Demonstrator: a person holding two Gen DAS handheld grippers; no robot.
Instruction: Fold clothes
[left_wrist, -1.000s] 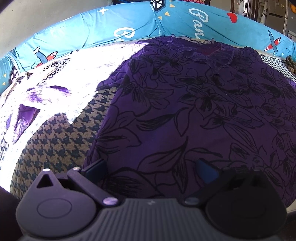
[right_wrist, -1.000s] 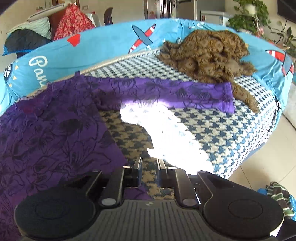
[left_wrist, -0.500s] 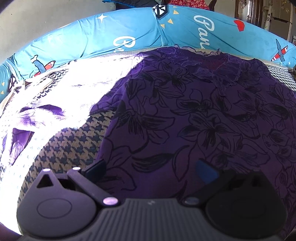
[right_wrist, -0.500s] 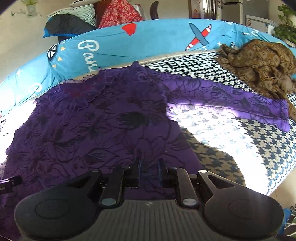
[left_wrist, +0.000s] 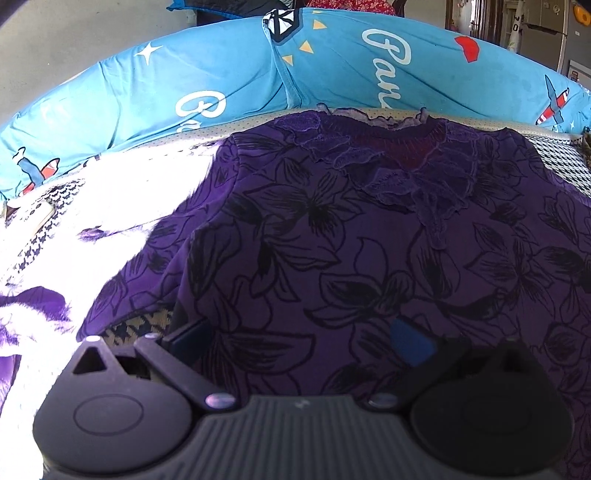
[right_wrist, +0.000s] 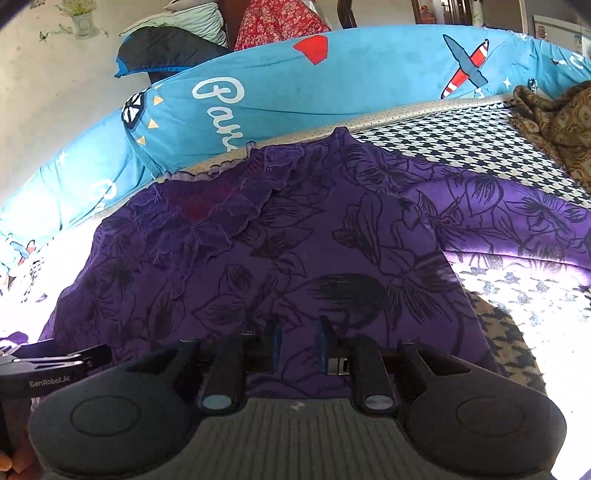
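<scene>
A purple top with black flower outlines (left_wrist: 332, 258) lies spread flat on the houndstooth cover, its ruffled collar (left_wrist: 406, 158) toward the blue cushion. My left gripper (left_wrist: 299, 332) hovers wide open over the top's left-middle part, its left finger (left_wrist: 188, 334) near the side edge. In the right wrist view the same top (right_wrist: 295, 240) fills the middle and one sleeve (right_wrist: 517, 221) stretches right. My right gripper (right_wrist: 297, 339) hangs over the body below the collar, jaws a narrow gap apart, flat fabric showing between them. The left gripper (right_wrist: 88, 356) shows at the lower left.
A blue printed cushion (left_wrist: 295, 74) runs along the back. The houndstooth cover (right_wrist: 461, 147) is bare at right, with a brown patterned garment (right_wrist: 557, 122) heaped at the far right. Bright sun washes out the cover's left part (left_wrist: 110, 206). More textiles are stacked behind the cushion (right_wrist: 166, 51).
Both grippers have moved forward over the top toward its collar. The right one also swung left, from the lower right edge onto the body. The top itself lies as before.
</scene>
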